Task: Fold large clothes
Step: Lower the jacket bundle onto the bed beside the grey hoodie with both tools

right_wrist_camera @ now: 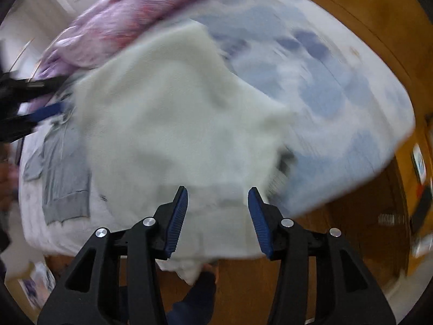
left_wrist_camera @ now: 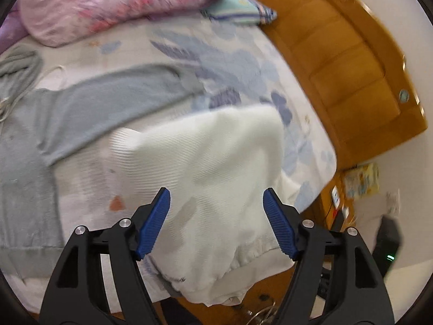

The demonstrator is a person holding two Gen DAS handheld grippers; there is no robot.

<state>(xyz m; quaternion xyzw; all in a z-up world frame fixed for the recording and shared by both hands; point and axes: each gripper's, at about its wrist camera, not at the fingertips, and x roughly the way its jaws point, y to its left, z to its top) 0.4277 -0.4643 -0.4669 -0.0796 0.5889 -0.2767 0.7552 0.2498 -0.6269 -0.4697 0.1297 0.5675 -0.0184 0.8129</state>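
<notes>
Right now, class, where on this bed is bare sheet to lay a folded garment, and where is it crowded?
Free: the floral sheet between the white sweater, the pink quilt and the wooden bed frame. Crowded: the left side, where the grey hoodie lies spread beside the sweater.

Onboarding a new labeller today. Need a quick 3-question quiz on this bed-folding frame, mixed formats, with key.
1. True or false: the left gripper is clamped on the white ribbed knit sweater.
2. Multiple choice: the grey-blue long-sleeved sweatshirt lies (A) spread flat on the floral blue-and-white bedsheet, (B) balled up on the floor, (C) draped over the wooden bed frame.
3. Fill in: the right gripper has its blue fingers ____.

Key: 1 false, both fingers stand apart and hold nothing; 2 A; 3 open.
</notes>
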